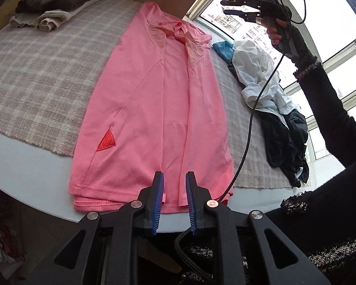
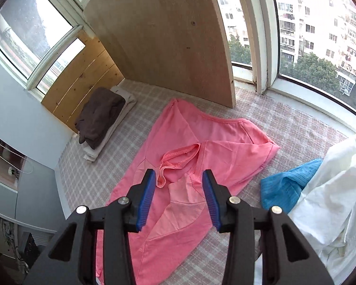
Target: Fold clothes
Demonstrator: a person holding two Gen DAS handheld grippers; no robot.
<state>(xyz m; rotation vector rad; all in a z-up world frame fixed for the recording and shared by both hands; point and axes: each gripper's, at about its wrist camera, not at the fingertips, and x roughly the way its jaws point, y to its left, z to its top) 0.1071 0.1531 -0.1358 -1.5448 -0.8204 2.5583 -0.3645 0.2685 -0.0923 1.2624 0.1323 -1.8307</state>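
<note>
Blue pads apart on the left gripper [image 1: 175,191], hovering empty right over the hem of the pink shirt [image 1: 154,109]. That shirt lies lengthwise on the checked cloth [image 1: 42,71], both sides folded in, collar far. Up high, the right gripper [image 2: 180,185] hangs above the collar, fingers spread, nothing held. Folded pile [image 2: 102,123] sits far left; unfolded heap [image 1: 273,99] waits just right of the shirt.

counter [image 1: 23,166] w/ plaid cloth [image 1: 40,71] | pink shirt [image 1: 154,109] center | folded stack [image 1: 59,4] at 10 | unfolded pile [image 1: 273,109] at 3
</note>
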